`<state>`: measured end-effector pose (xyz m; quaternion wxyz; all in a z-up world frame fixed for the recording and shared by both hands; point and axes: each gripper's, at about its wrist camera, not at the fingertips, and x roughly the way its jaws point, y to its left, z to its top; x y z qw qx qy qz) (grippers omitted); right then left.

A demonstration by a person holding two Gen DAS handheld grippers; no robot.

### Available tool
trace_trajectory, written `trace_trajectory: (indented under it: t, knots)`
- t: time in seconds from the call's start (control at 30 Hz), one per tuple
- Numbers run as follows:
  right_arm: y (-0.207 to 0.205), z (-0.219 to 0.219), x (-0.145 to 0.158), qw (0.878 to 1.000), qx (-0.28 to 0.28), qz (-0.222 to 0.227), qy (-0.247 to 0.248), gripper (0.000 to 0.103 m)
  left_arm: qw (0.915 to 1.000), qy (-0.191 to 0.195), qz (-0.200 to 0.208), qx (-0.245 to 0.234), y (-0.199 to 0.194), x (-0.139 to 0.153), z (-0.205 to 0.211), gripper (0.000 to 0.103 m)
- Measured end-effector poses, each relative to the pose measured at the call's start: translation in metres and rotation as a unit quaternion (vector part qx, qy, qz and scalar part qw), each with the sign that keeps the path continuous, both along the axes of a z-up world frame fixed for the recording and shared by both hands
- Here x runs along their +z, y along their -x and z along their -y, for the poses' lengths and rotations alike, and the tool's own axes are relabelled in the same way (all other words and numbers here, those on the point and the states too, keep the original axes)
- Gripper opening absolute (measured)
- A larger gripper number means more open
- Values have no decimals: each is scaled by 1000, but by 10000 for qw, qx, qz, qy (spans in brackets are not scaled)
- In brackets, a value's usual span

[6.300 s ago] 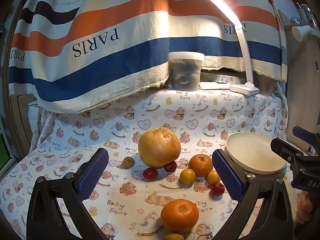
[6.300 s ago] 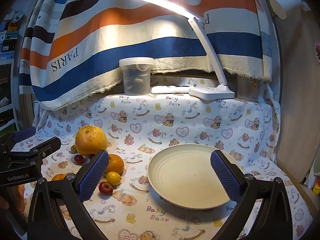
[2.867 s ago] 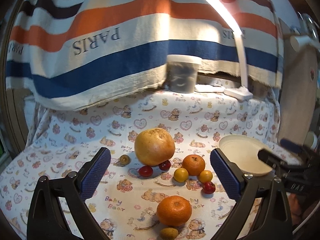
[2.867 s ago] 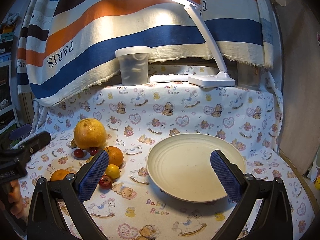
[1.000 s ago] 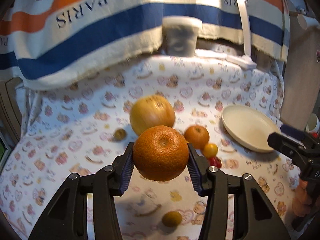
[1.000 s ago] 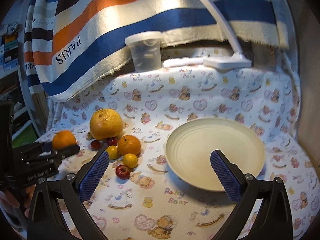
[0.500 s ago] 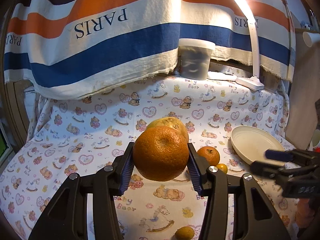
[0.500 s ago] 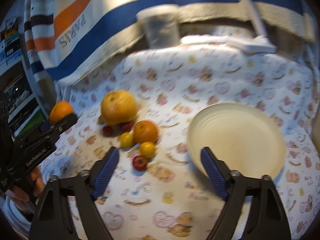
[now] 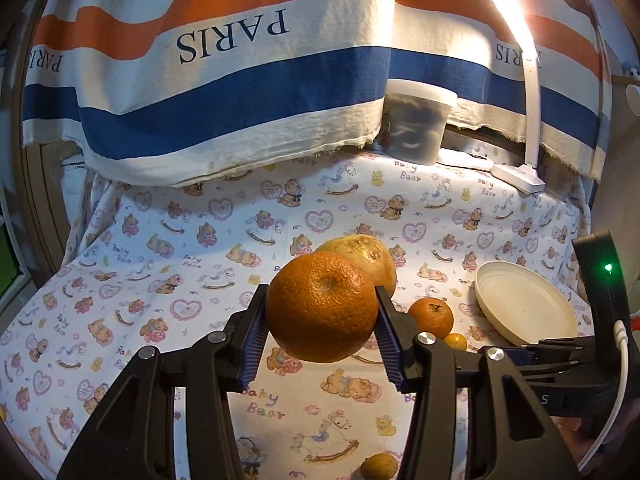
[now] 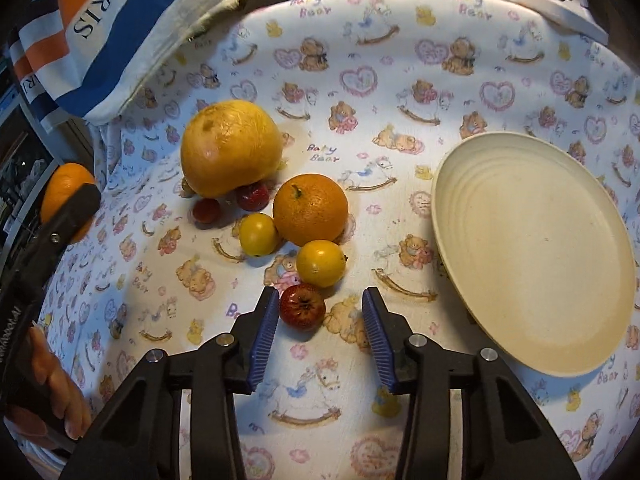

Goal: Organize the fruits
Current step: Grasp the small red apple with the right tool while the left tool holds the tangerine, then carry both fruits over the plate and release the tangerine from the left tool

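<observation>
1. My left gripper is clamped on the big orange, its pads pressing both flanks and the fruit lifted clear of the cloth. I judge I am carrying it to the plate.
2. The plate is my landmark. It lies bare, ready to receive fruit, and everything else sits to its left.
3. My right gripper points steeply down at the small red fruit, the piece lowest in the right wrist view among the cluster left of the plate. Its jaws are closing. The fruit sits between them, close to the left pad, and the right pad is clearly apart from it.
4. The smaller orange, two yellow fruits and the pomelo lie farther from the plate. They wait on the cloth.
</observation>
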<state>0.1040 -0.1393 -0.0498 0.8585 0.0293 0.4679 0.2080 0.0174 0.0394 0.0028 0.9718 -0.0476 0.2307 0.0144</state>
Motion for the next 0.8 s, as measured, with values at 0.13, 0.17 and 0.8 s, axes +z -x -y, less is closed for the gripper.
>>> trace_trajectory:
  t: [0.13, 0.17, 0.8]
  knots:
    - [-3, -6, -2, 9999, 121, -99, 54, 39, 10000, -13, -20, -66, 1, 0, 3, 48]
    - [-4, -8, -4, 9997, 145, -162, 85, 37, 10000, 10, -41, -84, 0, 0, 3, 48]
    - [38, 39, 36, 9923, -81, 1229, -88, 27, 9988, -194, 380, -238, 15, 10, 14, 48]
